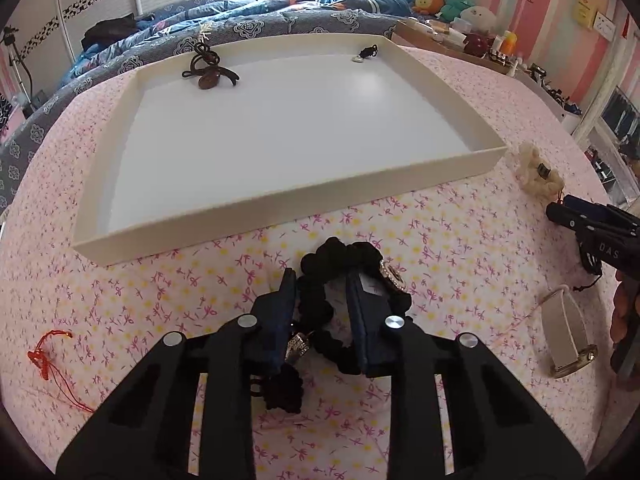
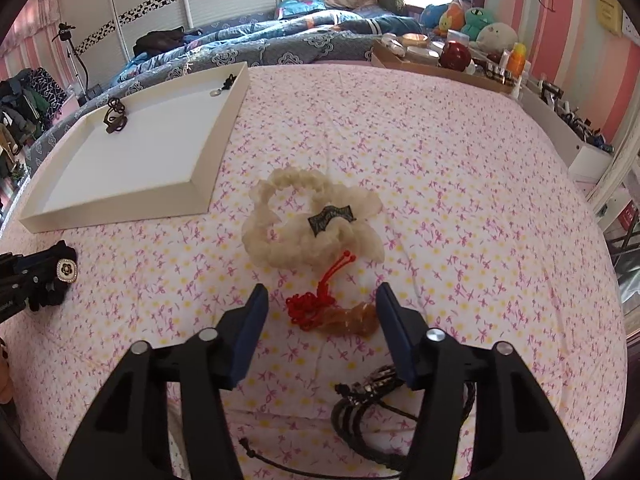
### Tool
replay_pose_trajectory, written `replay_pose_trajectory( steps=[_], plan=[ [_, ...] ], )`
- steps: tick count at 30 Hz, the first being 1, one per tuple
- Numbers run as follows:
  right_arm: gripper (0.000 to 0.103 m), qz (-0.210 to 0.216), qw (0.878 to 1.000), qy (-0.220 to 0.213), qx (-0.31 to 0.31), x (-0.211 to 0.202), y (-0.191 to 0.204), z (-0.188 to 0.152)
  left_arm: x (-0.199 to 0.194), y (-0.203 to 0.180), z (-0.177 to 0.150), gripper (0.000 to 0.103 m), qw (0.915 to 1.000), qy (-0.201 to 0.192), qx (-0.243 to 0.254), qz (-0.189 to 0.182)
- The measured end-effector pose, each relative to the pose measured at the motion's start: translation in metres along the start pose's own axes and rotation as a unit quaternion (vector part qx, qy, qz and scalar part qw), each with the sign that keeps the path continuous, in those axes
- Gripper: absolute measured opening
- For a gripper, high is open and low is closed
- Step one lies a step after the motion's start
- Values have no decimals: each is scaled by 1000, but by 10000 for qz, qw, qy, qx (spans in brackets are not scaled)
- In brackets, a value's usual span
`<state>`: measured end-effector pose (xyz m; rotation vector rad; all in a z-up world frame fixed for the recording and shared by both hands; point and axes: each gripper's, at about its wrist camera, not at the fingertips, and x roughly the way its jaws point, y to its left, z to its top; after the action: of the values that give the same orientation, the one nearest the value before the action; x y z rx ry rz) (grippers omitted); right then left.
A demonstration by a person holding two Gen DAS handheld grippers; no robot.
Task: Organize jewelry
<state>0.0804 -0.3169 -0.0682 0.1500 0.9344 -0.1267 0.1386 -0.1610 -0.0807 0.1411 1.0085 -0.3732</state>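
1. Our left hand-held gripper (image 1: pixel 322 280) has its fingers partly closed around the black scrunchie (image 1: pixel 352 264) on the bed (image 1: pixel 160 280), just beside the white tray (image 1: pixel 280 200).
2. Our right hand-held gripper (image 2: pixel 322 300) is spread wide, holding nothing, above the red-corded amber pendant (image 2: pixel 352 318).

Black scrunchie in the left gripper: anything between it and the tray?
Nothing visible. Only bare floral sheet lies between the black scrunchie in the left gripper and the tray; just its low near wall to clear.
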Motion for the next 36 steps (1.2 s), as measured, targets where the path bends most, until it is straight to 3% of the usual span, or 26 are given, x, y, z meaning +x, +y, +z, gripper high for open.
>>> replay_pose_trajectory(
  steps=[5, 13, 23, 36],
  plan=[
    [42, 19, 10000, 6, -6, 5, -2, 0, 1, 0, 1, 22, 10000, -24, -8, -21],
    [17, 89, 9999, 22, 53, 4, -2, 0, 1, 0, 0, 13, 9999, -49, -17, 99],
    [11, 183, 9991, 0, 388, -1, -10, 4, -8, 11, 2, 9, 9997, -10, -258, 15],
    [10, 267, 9979, -438, 408, -50, -2, 35, -92, 33, 29, 9, 9969, -588, -477, -224]
  ],
)
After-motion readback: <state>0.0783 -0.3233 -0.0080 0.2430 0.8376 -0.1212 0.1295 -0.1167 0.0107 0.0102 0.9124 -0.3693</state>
